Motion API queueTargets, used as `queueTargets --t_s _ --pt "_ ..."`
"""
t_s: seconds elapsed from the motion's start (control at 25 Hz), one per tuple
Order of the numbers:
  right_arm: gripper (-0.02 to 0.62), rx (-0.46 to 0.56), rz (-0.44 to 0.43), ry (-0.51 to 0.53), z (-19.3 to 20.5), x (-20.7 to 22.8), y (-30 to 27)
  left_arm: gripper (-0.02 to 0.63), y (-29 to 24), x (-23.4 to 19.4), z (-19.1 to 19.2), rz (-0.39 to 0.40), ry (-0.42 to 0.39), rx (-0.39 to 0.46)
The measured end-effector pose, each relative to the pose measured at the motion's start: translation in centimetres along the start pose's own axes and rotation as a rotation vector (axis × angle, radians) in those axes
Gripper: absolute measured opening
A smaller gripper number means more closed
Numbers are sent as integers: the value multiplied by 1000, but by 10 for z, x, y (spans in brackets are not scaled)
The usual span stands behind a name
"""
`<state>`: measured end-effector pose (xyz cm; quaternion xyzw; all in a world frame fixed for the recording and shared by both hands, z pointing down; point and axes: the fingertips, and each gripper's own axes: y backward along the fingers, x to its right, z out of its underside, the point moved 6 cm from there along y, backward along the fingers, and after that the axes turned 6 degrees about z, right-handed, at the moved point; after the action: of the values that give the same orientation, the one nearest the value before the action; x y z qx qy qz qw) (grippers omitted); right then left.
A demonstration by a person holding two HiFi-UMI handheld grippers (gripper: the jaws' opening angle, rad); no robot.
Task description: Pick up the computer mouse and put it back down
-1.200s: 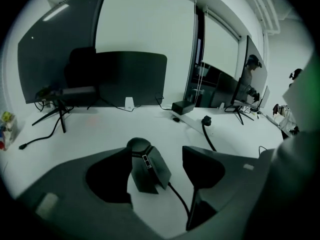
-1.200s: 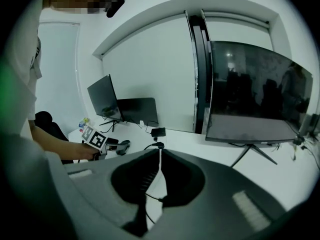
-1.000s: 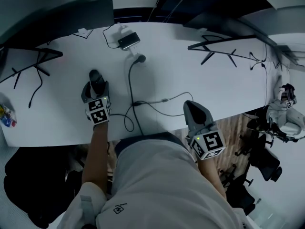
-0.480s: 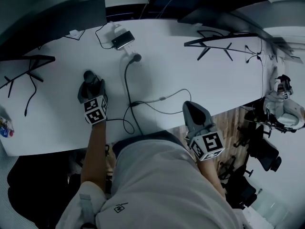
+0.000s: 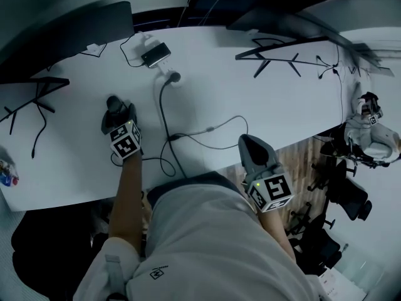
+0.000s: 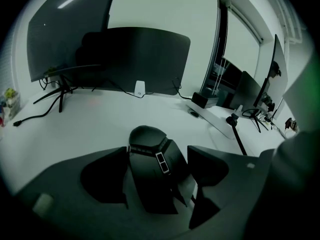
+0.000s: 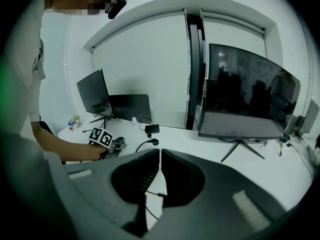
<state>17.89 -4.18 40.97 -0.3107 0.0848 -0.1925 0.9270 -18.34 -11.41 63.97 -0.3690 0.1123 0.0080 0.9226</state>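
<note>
Lowered since a second ago, the left claw [image 5: 120, 113] is opening around the mouse [image 6: 150, 154], now resting on the desk [image 5: 75, 143], while the right claw [image 7: 160, 154] stays clenched and empty; withdrawing crookedly could drag the mouse.

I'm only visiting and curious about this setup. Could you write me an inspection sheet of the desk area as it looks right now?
Surface: white desk.
Job's things: black computer mouse, apparently resting on the desk.
Clutter: small black box at the back; small colourful items at the left edge.
Grippers: left hand-held gripper straddles the mouse, jaws opening; right hand-held gripper shut and empty, near the desk's front edge.
Cables: thick black cable and thin looping cable across the middle.
Surroundings: monitors, office chair, wooden floor.
</note>
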Motion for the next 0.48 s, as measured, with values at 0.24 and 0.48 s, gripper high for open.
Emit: queueTargets --t_s 0.24,0.48 --pt "12 11 4 0 0 -3 5 365 3 -2 0 19 -21 -7" --pt "12 27 -3 0 4 -5 10 360 7 -4 4 52 -68 -37"
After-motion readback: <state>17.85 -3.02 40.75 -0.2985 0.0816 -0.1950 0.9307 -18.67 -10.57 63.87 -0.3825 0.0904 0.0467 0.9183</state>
